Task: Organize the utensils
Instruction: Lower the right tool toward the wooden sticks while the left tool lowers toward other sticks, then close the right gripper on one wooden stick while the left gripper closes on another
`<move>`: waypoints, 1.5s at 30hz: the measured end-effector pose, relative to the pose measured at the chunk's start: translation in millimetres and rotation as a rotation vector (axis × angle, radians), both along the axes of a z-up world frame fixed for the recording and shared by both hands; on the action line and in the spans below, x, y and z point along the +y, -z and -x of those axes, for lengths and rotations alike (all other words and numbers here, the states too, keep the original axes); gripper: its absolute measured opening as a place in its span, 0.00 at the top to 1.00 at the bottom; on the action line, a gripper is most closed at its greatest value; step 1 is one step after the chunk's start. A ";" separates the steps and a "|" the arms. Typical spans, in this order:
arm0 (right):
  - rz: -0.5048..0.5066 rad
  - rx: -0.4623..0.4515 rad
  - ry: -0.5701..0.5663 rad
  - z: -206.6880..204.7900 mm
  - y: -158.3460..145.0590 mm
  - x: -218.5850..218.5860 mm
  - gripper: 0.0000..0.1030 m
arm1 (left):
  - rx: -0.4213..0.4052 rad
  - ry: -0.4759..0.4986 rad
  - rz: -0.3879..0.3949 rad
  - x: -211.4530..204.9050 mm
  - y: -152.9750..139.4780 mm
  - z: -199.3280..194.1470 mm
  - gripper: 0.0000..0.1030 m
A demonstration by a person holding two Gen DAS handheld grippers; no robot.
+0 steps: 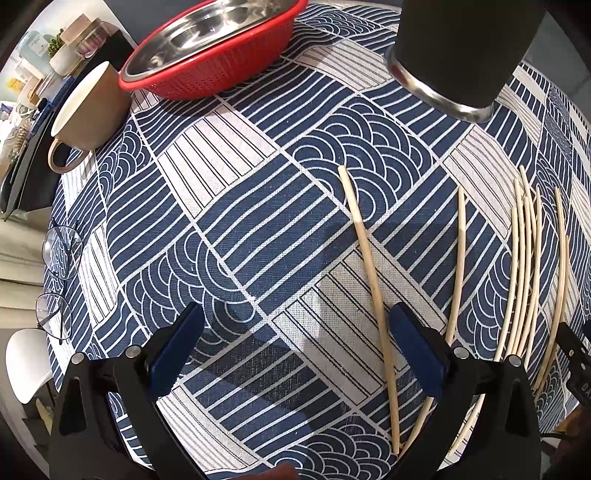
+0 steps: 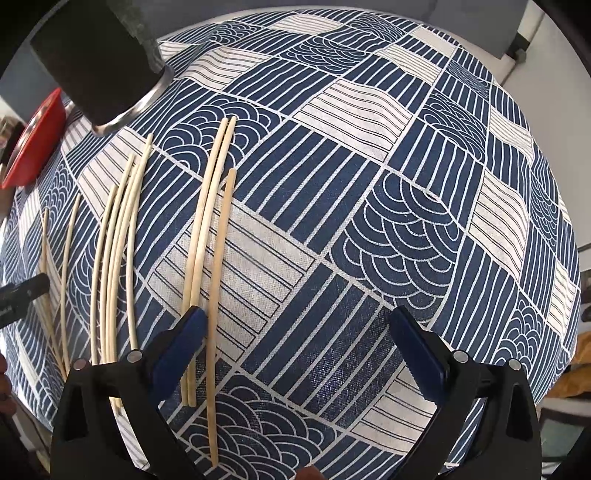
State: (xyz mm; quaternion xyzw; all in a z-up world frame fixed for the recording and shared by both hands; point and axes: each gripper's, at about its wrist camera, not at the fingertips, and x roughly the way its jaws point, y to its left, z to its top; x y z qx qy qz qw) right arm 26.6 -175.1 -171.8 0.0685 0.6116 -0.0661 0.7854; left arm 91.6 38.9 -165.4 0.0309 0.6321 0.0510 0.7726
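A round table wears a blue and white patterned cloth. Many thin pale wooden chopsticks lie flat on it, mostly side by side.

The left gripper has black arms and blue pads. Its two fingers are wide apart and hold nothing. One single pale chopstick lies on the cloth and runs under the right-hand blue pad; I cannot tell if they touch. More chopsticks lie in a bunch further right.

The right gripper is also spread wide and holds nothing. A pair of chopsticks and one more beside them lie by its left-hand blue pad.

A tall black cup with a shiny metal ring at the bottom stands at the far side of the table. A red plastic basket with a shiny metal bowl in it sits near a tan mug. A pair of glasses lies at the table edge.
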 end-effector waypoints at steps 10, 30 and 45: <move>0.013 -0.033 -0.019 20.5 0.5 0.1 0.08 | -0.014 -0.057 0.105 17.9 11.6 35.1 0.04; 0.035 -0.025 -0.041 30.4 -19.9 -23.0 0.96 | -0.013 -0.001 0.109 61.4 -6.1 38.6 0.67; -0.063 -0.035 0.074 34.6 -33.7 -71.8 0.96 | -0.009 -0.010 0.140 117.5 -27.6 68.5 0.96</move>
